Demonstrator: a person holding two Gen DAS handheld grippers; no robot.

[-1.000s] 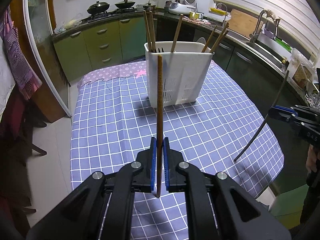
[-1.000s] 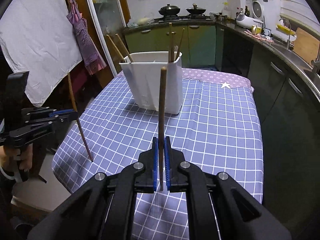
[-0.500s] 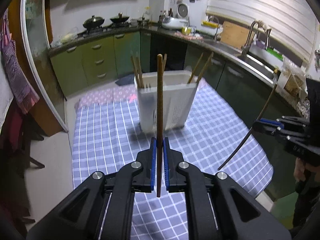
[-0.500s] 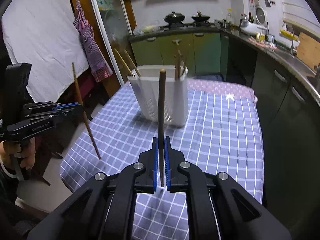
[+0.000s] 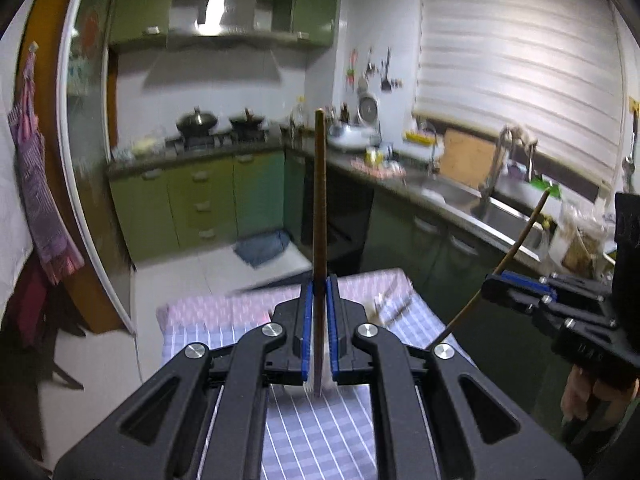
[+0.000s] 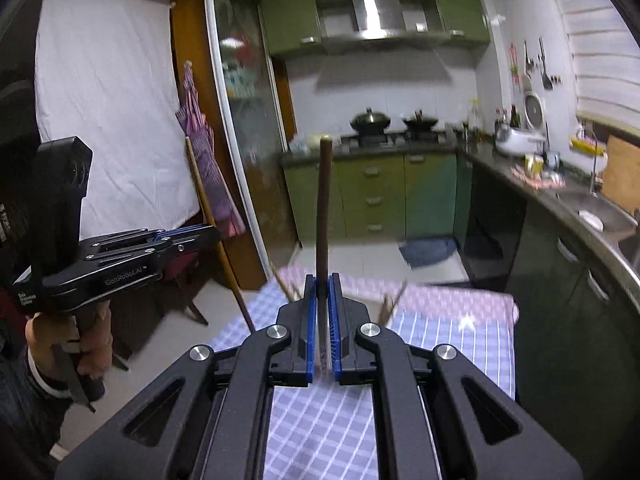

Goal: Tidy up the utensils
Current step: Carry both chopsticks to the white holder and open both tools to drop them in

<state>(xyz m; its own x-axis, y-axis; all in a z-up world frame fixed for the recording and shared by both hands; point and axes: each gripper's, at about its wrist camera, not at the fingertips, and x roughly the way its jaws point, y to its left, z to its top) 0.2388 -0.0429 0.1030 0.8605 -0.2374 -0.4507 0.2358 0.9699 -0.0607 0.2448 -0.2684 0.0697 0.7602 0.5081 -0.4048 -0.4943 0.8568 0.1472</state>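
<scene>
The left gripper [image 5: 319,320] is clamped on a brown chopstick [image 5: 319,208] standing upright. The right gripper [image 6: 322,320] pinches another chopstick [image 6: 322,216] the same way. Below lies the checked tablecloth [image 6: 452,344]; beyond, green cabinets [image 6: 372,196].

I see a dim kitchen in both views, with a greenish, cold tone. The brightest spot is the glare on the steel range hood [image 5: 224,8], and the white blind [image 5: 516,76] is pale and a little washed out. The background is smeared by motion blur: the green cabinets [image 6: 376,196], the sink [image 5: 496,216] and the checked tablecloth [image 6: 452,344] have soft edges. The tongs and the stick they carry stay sharp. The fisheye bends the door frame [image 5: 64,160] strongly, and the corners fall to black.
</scene>
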